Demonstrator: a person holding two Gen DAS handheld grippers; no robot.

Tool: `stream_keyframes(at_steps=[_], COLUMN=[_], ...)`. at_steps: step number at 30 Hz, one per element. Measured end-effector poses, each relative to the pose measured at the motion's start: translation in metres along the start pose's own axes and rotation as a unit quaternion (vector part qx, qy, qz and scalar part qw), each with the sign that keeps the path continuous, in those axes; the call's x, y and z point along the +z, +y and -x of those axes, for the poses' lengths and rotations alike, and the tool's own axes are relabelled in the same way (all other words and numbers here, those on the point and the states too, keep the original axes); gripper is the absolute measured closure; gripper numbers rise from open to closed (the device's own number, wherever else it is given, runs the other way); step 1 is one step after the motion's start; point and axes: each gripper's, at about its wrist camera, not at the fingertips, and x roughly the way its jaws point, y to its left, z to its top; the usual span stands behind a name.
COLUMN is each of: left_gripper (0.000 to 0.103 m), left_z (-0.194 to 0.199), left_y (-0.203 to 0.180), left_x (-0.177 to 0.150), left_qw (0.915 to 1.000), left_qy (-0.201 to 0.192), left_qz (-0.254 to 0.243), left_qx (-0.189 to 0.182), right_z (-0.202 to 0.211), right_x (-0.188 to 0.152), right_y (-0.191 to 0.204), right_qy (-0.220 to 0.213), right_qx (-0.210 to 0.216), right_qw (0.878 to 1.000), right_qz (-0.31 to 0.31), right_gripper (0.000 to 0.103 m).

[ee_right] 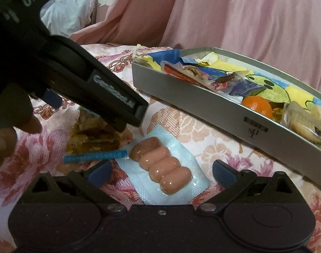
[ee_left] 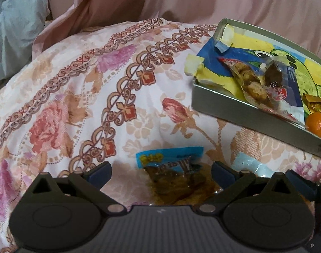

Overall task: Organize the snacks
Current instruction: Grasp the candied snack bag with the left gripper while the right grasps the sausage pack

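A clear snack packet with a blue top and brown contents lies on the floral bedspread between the spread fingers of my open left gripper. It also shows in the right wrist view, under the left gripper's body. A pale blue packet of small sausages lies between the spread fingers of my open right gripper; its corner shows in the left wrist view. A grey box holds wrapped snacks and an orange.
The box is lined with a yellow, blue and green cartoon drawing. Pink fabric rises behind the bedspread. A grey-blue cushion lies at the far left. The person's hand shows at the left edge.
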Motion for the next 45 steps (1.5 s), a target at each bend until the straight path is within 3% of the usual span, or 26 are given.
stream_keyframes(at_steps=[5,9,19,24,28,30,33,38,45], left_gripper=[0.006,0.011,0.034,0.026,0.016,0.015,0.015,0.023,0.036], left_z=[-0.005,-0.005,0.001,0.001,-0.005,-0.007,-0.009,-0.005,0.006], left_y=[0.003,0.004,0.012,0.018,0.029,0.03,0.025,0.02,0.029], left_x=[-0.001,-0.003,-0.004,-0.007,-0.003,-0.001,0.0,-0.006,-0.017], left_qw=[0.9992,0.999,0.9993,0.9992,0.9979,0.9974,0.998,0.9992,0.9977], left_qy=[0.022,0.035,0.037,0.034,0.042,0.045,0.045,0.033,0.034], left_qz=[0.028,0.026,0.0,-0.011,0.02,0.028,0.021,-0.004,-0.038], left_qx=[-0.015,-0.006,-0.001,-0.015,-0.044,-0.048,-0.039,-0.022,-0.045], right_z=[0.004,0.006,0.01,0.013,0.007,0.005,0.002,0.006,0.024], right_x=[0.0,-0.001,0.0,0.001,0.001,-0.001,0.0,0.002,-0.003], right_y=[-0.004,-0.006,-0.007,-0.008,-0.007,-0.005,-0.006,-0.006,-0.001], right_qy=[-0.004,0.001,0.022,0.029,0.017,0.016,0.02,0.037,0.07], right_qx=[0.012,0.017,0.018,0.02,0.013,0.013,0.015,0.02,0.008], right_qw=[1.0,1.0,1.0,0.999,1.0,1.0,1.0,0.999,0.996], right_qz=[-0.007,-0.005,-0.013,-0.016,-0.015,-0.013,-0.015,-0.018,-0.053], right_gripper=[0.017,0.024,0.031,0.032,0.024,0.02,0.021,0.033,0.046])
